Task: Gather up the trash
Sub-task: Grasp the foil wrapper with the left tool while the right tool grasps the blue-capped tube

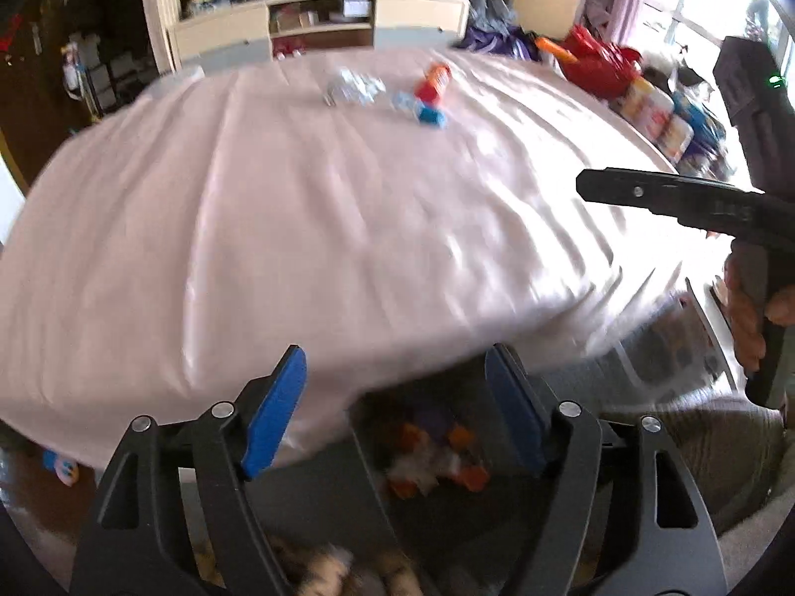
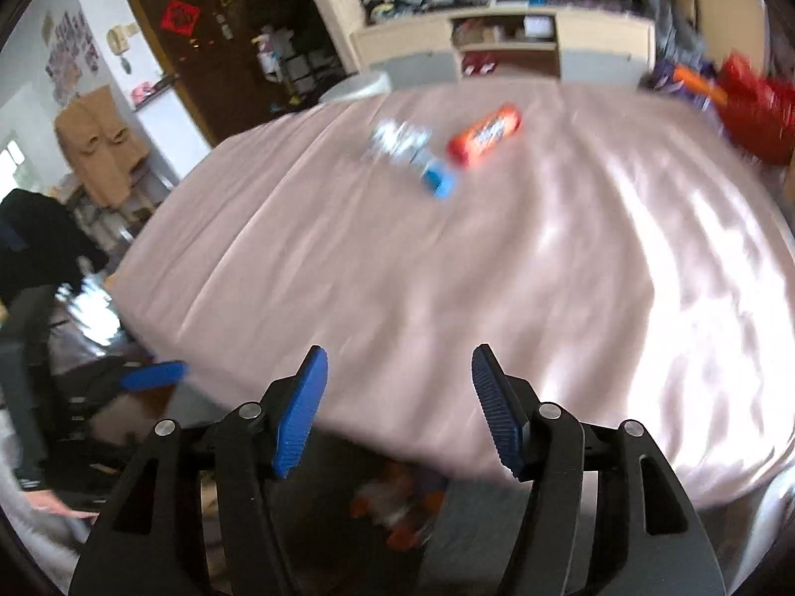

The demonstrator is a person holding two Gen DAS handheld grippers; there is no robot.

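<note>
On the far part of the pink bed sheet lie an orange snack packet, a crumpled clear plastic piece and a small blue item. Below the bed's near edge stands a dark bin holding orange and white scraps. My left gripper hangs open above the bin with nothing between its blue pads. My right gripper is open too, empty, over the bed edge and bin. One of the right gripper's fingers shows at the right in the left wrist view.
A cream cabinet stands beyond the bed. A red bag and packed goods crowd the right side. A brown door and a loaded chair are on the left. A hand grips the right tool.
</note>
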